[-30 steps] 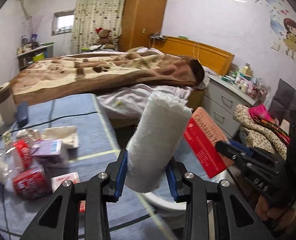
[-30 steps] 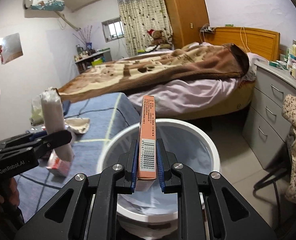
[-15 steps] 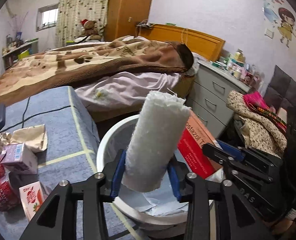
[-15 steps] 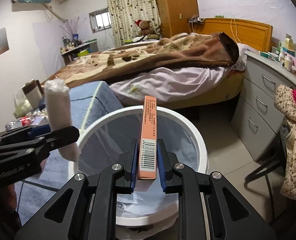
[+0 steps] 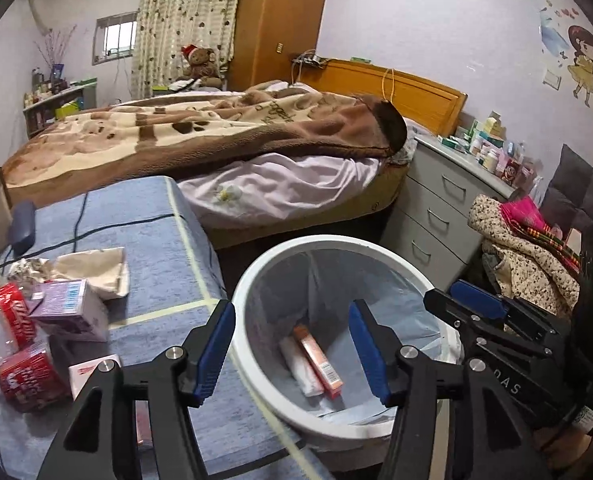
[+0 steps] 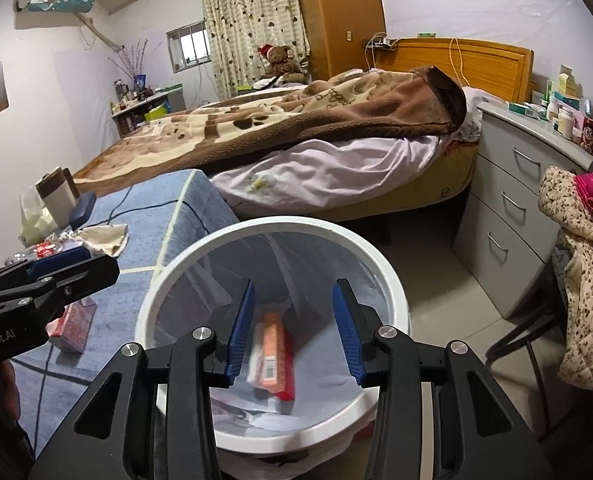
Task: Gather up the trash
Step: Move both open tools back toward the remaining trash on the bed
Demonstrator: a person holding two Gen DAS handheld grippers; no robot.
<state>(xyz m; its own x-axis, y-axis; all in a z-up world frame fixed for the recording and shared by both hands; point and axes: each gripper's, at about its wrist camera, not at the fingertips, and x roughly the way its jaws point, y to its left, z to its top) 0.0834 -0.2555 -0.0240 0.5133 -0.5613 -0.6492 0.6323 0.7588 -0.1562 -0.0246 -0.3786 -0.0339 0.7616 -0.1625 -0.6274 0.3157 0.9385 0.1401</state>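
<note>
A white trash bin [image 5: 336, 242] with a clear liner stands beside the blue-covered table; it also shows in the right wrist view [image 6: 272, 224]. Inside lie an orange box [image 5: 318, 360] and a white roll [image 5: 300, 368]; the orange box also shows in the right wrist view [image 6: 271, 354]. My left gripper [image 5: 292, 354] is open and empty above the bin. My right gripper [image 6: 294, 328] is open and empty above the bin too. Trash lies on the table to the left: a purple carton [image 5: 66, 312], red wrappers [image 5: 24, 372], a crumpled paper bag [image 5: 92, 268].
The blue table [image 5: 152, 232] is left of the bin. A bed [image 5: 216, 140] with a brown blanket lies behind. A grey drawer unit [image 5: 440, 208] and a chair with clothes [image 5: 524, 252] stand on the right. A cup [image 6: 58, 198] and dark case [image 6: 82, 208] sit far left.
Both grippers opened over the bin. The white roll left the left gripper and the orange box left the right gripper; both now lie inside the bin.
</note>
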